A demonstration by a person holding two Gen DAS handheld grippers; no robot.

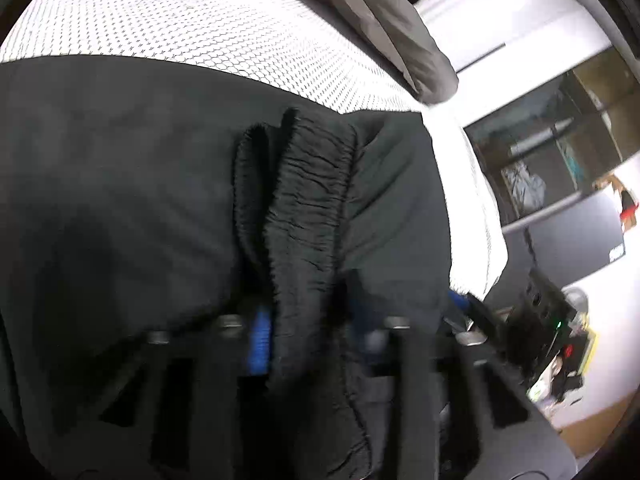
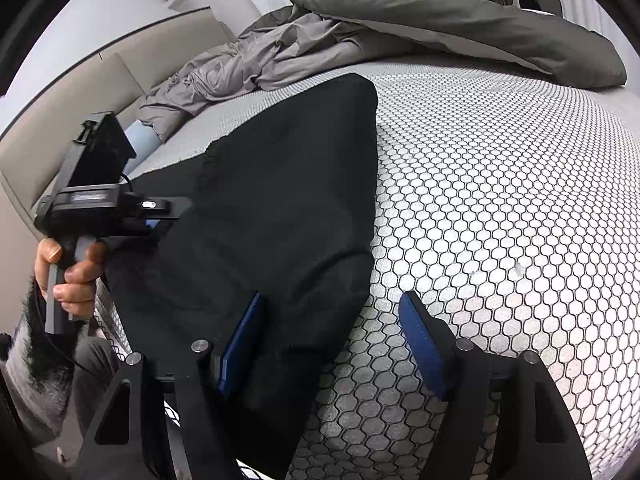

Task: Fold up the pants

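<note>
Pants [image 2: 280,208] — one pair, black — lie spread on the bed, running from its near edge up toward the middle of the mattress [image 2: 500,200], their far end a blunt point short of the bedding. Two tools are in view. The left tool [image 1: 310,328] is clamped on the pants' gathered elastic waistband [image 1: 312,184], which bunches up between its two blue pads; in the right wrist view the same tool sits at the near left edge of the bed, gripped by a bare hand [image 2: 68,276]. The right tool [image 2: 332,344] has its jaws apart, one blue pad over the black cloth and the other over bare mattress, with the lower corner of the pants between them and no pad pressing on it that can be seen.

The mattress cover is white with a dark honeycomb pattern, and most of its right half is bare. One grey duvet [image 2: 440,20] is heaped along the far edge, with lighter grey crumpled sheeting [image 2: 240,64] beside it toward the far left corner. One pale blue roll [image 2: 142,142] lies at the left edge below that sheeting. A beige padded headboard [image 2: 80,92] runs along the left side of the bed, with a white wall behind it. In the left wrist view, past the bed's edge, stand a dark shelf unit [image 1: 560,152] holding blurred things and a white wall.
</note>
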